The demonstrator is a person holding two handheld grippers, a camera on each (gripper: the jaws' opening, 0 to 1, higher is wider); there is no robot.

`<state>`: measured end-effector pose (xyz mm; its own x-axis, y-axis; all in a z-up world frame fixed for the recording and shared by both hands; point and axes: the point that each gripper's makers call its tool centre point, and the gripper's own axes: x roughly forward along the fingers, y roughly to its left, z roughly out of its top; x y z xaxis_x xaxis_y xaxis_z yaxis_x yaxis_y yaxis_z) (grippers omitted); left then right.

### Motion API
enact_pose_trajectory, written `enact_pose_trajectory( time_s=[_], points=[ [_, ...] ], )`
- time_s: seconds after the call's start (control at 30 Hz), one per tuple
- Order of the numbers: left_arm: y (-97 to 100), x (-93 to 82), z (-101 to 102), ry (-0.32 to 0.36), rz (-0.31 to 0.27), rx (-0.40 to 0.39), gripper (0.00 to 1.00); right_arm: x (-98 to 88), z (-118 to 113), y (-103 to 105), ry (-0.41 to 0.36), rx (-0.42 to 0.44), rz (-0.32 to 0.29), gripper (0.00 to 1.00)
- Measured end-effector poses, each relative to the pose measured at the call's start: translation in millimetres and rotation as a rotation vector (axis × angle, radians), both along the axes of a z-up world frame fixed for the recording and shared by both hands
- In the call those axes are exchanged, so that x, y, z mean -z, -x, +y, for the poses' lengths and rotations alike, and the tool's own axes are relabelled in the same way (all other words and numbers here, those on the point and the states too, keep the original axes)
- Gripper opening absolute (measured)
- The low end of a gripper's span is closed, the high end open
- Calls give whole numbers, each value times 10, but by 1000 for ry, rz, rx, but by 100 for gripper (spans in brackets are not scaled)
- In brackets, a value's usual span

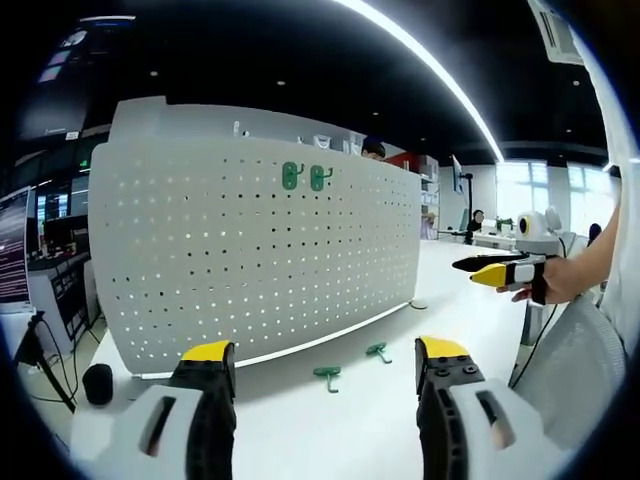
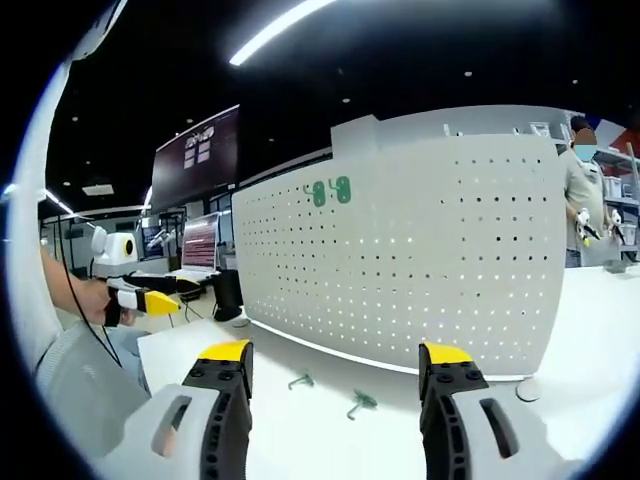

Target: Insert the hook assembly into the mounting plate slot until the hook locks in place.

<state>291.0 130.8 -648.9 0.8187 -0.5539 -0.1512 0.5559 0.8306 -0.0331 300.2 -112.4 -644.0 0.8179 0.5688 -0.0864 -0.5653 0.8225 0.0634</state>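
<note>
A white perforated mounting plate point(image 1: 260, 250) point(image 2: 420, 250) stands upright on the white table. Two green hooks point(image 1: 305, 178) point(image 2: 331, 191) hang side by side near its top. Two more green hooks lie loose on the table before the plate: one point(image 1: 328, 376) point(image 2: 361, 403) and another point(image 1: 378, 351) point(image 2: 300, 381). My left gripper point(image 1: 325, 365) is open above the table, with nothing between its yellow-tipped jaws. My right gripper point(image 2: 335, 365) is open too, and empty. In the left gripper view the right gripper point(image 1: 495, 270) appears at the right in a hand; in the right gripper view the left gripper point(image 2: 150, 298) appears at the left.
A small white disc point(image 2: 529, 389) point(image 1: 418, 304) lies on the table near one end of the plate. A black round object point(image 1: 97, 384) sits off the table's corner. Monitors point(image 2: 198, 243) and desks stand behind. A person point(image 2: 583, 195) stands beyond the plate.
</note>
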Motion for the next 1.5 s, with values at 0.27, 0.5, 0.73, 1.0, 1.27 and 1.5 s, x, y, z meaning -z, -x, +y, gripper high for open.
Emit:
enact_pose_trajectory(
  time_s=[0.27, 0.5, 0.73, 1.0, 1.27, 1.5],
  points=[
    [0, 47, 23, -1, 16, -7, 75, 84, -15, -2, 15, -4, 30, 66],
    [-6, 116, 39, 6, 51, -11, 76, 280, -30, -5, 26, 10, 112, 67],
    [-7, 153, 67, 0, 63, -21, 75, 511, -31, 9, 48, 12, 208, 68],
    [-21, 273, 104, -24, 107, -33, 75, 618, -33, 32, 64, 6, 249, 68],
    [-6, 488, 130, -40, 201, -38, 76, 728, 20, 77, 75, -20, 298, 68],
    [7, 548, 149, -41, 230, -43, 76, 777, 22, 92, 79, -25, 318, 68]
  ],
)
